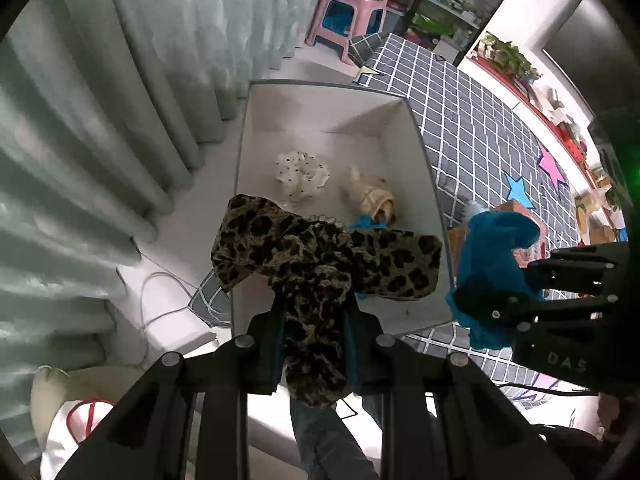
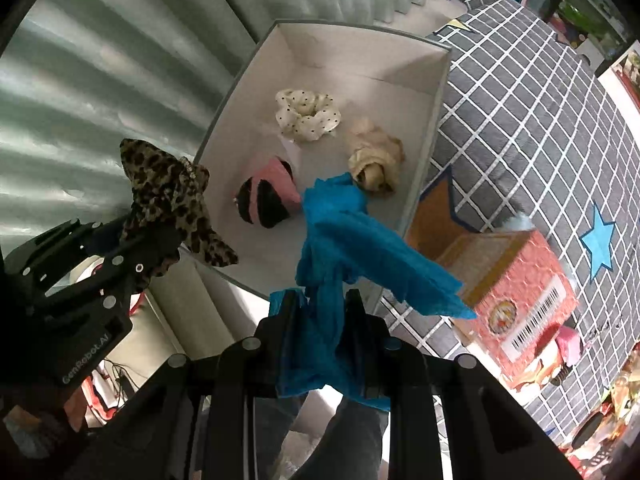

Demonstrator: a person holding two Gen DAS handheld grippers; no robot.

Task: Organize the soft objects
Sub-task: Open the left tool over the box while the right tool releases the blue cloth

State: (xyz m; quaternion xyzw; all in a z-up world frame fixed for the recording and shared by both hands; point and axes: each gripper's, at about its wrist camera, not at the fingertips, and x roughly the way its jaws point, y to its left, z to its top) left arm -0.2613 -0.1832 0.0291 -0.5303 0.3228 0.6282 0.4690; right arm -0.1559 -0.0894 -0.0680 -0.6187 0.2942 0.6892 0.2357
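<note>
**Both tongs hold cloth above the white box**

Left wrist view: the left tongs (image 1: 314, 320) are closed on a leopard-print cloth (image 1: 320, 256), which bunches between the fingers (image 1: 264, 344) and spreads across the centre of the frame. The cloth hides the near part of the white box (image 1: 424, 148) and most of what lies there; only a sliver of blue shows past its upper edge. Farther back in the box, a white dotted scrunchie (image 1: 302, 176) and a beige scrunchie (image 1: 370, 196) lie side by side. At the right edge the right tongs (image 1: 492, 312) enter sideways, gripping a blue cloth (image 1: 492, 252); their body is cut off by the frame. The box sits on a grey checked bedspread (image 1: 480, 120).

Right wrist view: the right tongs (image 2: 320, 320) are closed on the blue cloth (image 2: 348, 248), which fans up and to the right, covering the box's near right corner. In the white box (image 2: 432, 112) lie the white dotted scrunchie (image 2: 306, 114), the beige scrunchie (image 2: 374, 162) and a pink-and-black scrunchie (image 2: 268, 196). At left the left tongs (image 2: 140, 256) point up and to the right, clamping the leopard-print cloth (image 2: 172, 200) just outside the box's left wall. A pink carton (image 2: 520, 300) stands on the bedspread (image 2: 540, 120) at right.
</note>
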